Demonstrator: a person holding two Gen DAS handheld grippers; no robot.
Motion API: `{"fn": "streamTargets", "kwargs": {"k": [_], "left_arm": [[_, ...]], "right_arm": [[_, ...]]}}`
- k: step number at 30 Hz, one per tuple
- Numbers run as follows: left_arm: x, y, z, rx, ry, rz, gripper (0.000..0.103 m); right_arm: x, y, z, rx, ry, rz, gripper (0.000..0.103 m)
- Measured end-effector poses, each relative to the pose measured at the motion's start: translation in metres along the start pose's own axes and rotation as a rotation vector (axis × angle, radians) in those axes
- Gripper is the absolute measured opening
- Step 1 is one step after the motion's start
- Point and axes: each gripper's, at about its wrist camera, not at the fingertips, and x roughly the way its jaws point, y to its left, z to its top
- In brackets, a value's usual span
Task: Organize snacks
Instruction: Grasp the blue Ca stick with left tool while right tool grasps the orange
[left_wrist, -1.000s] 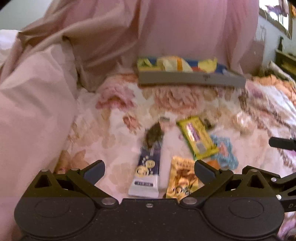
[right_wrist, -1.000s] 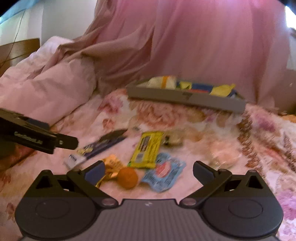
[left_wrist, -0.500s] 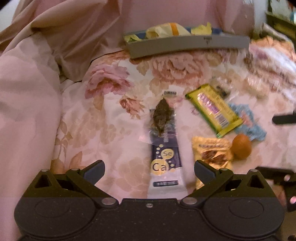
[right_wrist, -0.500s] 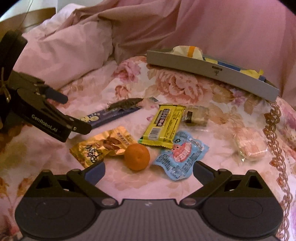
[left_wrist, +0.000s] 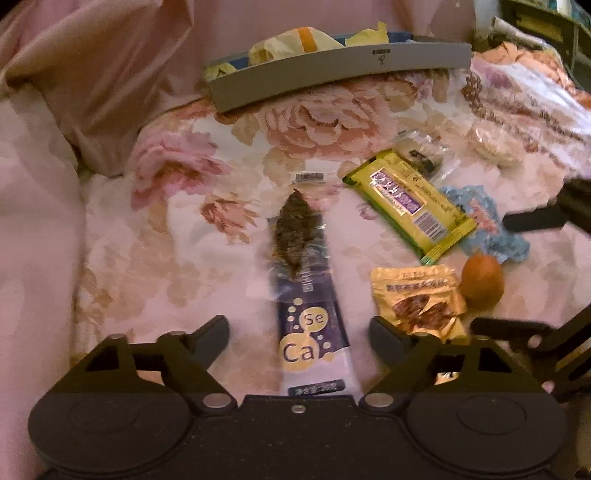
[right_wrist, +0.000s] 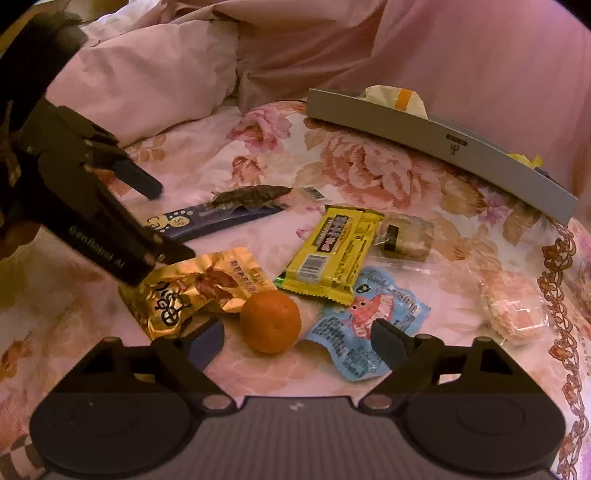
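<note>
Snacks lie on a floral bedspread. A long purple "Ca Se" packet (left_wrist: 308, 295) lies between the open fingers of my left gripper (left_wrist: 299, 332); it also shows in the right wrist view (right_wrist: 221, 214). A small orange (right_wrist: 270, 320) sits between the open fingers of my right gripper (right_wrist: 297, 339). Around it lie a gold pouch (right_wrist: 195, 291), a yellow bar (right_wrist: 334, 254) and a blue shrimp packet (right_wrist: 369, 321). A grey tray (right_wrist: 439, 144) holding wrappers stands at the back. My left gripper also shows in the right wrist view (right_wrist: 177, 221).
A clear-wrapped square cake (right_wrist: 404, 238) and a pink wrapped snack (right_wrist: 515, 312) lie to the right. A pink duvet (right_wrist: 147, 74) is heaped at the left and back. Pink fabric hangs behind the tray.
Both grippers have moved down and forward toward the snacks. The purple packet now lies between my left fingers and the orange between my right fingers. Both stay open.
</note>
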Motion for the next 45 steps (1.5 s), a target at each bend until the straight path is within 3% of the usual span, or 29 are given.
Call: {"fn": "streamTargets", "kwargs": {"k": [11, 17, 31, 37, 45], "left_arm": [[0.008, 0.010, 0.004, -0.118, 0.025, -0.115, 0.043], [0.003, -0.004, 0.005, -0.117, 0.044, -0.130, 0.040], [0.016, -0.004, 0.011, -0.159, 0.042, -0.123, 0.040], [0.009, -0.011, 0.014, -0.185, 0.058, -0.100, 0.033], [-0.015, -0.011, 0.016, -0.340, 0.064, -0.146, 0.029]], "right_arm": [[-0.003, 0.009, -0.001, -0.067, -0.039, 0.028, 0.056], [-0.004, 0.008, -0.001, -0.064, -0.039, 0.029, 0.039], [-0.004, 0.015, -0.004, -0.089, -0.048, 0.003, 0.039], [-0.008, 0.017, -0.005, -0.112, -0.058, -0.013, 0.038], [-0.014, 0.021, -0.004, -0.192, -0.082, -0.080, 0.038]]}}
